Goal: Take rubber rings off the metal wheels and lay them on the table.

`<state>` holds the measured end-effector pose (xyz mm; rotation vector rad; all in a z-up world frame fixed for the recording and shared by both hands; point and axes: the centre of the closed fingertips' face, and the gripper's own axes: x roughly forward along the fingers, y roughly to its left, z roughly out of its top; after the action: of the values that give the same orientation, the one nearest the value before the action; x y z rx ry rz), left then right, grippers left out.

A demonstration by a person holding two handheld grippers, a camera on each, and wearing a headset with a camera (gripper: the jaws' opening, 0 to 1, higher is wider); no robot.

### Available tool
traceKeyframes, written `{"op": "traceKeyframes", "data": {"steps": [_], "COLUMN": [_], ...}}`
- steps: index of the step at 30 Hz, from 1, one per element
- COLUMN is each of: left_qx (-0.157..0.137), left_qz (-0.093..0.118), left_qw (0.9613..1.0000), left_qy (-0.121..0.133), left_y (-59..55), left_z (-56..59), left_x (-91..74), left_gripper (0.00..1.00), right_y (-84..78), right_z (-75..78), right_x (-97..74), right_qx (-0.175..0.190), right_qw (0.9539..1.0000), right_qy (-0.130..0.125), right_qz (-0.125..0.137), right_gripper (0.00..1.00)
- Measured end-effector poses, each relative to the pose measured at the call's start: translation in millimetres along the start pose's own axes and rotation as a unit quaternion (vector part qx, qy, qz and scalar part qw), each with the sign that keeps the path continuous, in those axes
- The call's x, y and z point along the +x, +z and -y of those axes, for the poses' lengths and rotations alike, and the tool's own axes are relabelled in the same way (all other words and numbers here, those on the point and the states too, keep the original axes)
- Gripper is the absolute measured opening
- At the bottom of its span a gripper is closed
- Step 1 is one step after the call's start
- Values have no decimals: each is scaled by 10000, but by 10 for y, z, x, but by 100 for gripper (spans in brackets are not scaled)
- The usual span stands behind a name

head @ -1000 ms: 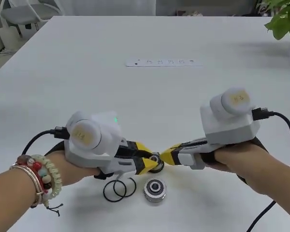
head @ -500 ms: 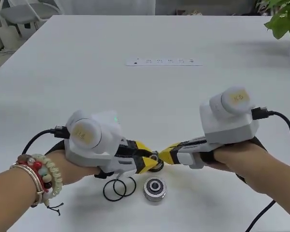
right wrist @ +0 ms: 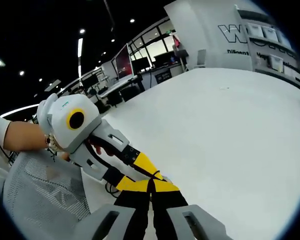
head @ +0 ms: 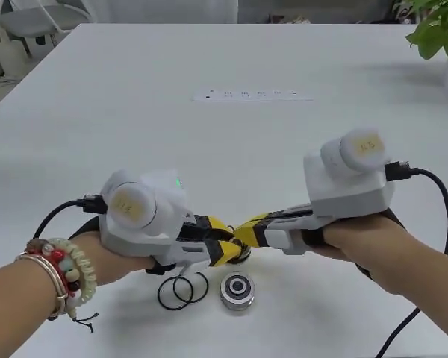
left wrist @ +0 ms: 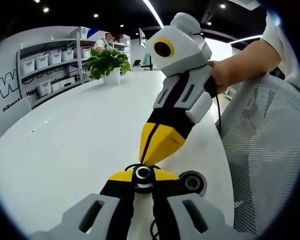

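My left gripper (head: 231, 251) is shut on a small metal wheel (left wrist: 143, 173), held just above the white table (head: 231, 149). A thin black rubber ring (left wrist: 131, 167) stands off the wheel's rim. My right gripper (head: 243, 228) comes in from the right, its yellow tips (left wrist: 151, 159) shut on that ring at the wheel's edge. The two grippers' tips cross each other. A second metal wheel (head: 237, 291) lies flat on the table below them. Two loose black rubber rings (head: 182, 289) lie overlapping to its left.
A white power strip (head: 252, 95) lies mid-table, farther back. A green plant (head: 437, 30) stands at the far right corner and a chair (head: 37, 19) at the far left. Cables trail from both grippers. A mesh chair back (left wrist: 270, 140) is close behind.
My right gripper has shifted left and slightly up, so its tips now overlap the left gripper's tips at the wheel. The left gripper, table wheel and loose rings have stayed put.
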<state>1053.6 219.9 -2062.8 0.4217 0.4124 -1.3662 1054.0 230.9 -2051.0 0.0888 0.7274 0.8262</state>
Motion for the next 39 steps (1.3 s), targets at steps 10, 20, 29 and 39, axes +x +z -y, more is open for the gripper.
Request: {"op": "traceKeyframes", "data": {"steps": [10, 20, 29, 39], "left_qx": [-76, 58, 356, 481], "left_qz": [-114, 101, 91, 133], "left_qw": [9999, 9999, 9992, 9984], "left_qy": [20, -54, -138, -256], "left_y": [8, 271, 439, 563], "left_z": [-11, -99, -64, 62], "left_x": [13, -260, -520, -928], "left_gripper": [9, 26, 42, 65], "right_y": [-62, -57, -33, -21], "right_z": [119, 148, 150, 197], "right_x": [-14, -41, -74, -140], "right_qx": [129, 287, 335, 434], "right_qw": [9995, 9991, 9989, 9985], "right_qy": [-267, -318, -327, -342], "right_qz": [-95, -55, 9, 59], "right_gripper": [0, 0, 0, 0]}}
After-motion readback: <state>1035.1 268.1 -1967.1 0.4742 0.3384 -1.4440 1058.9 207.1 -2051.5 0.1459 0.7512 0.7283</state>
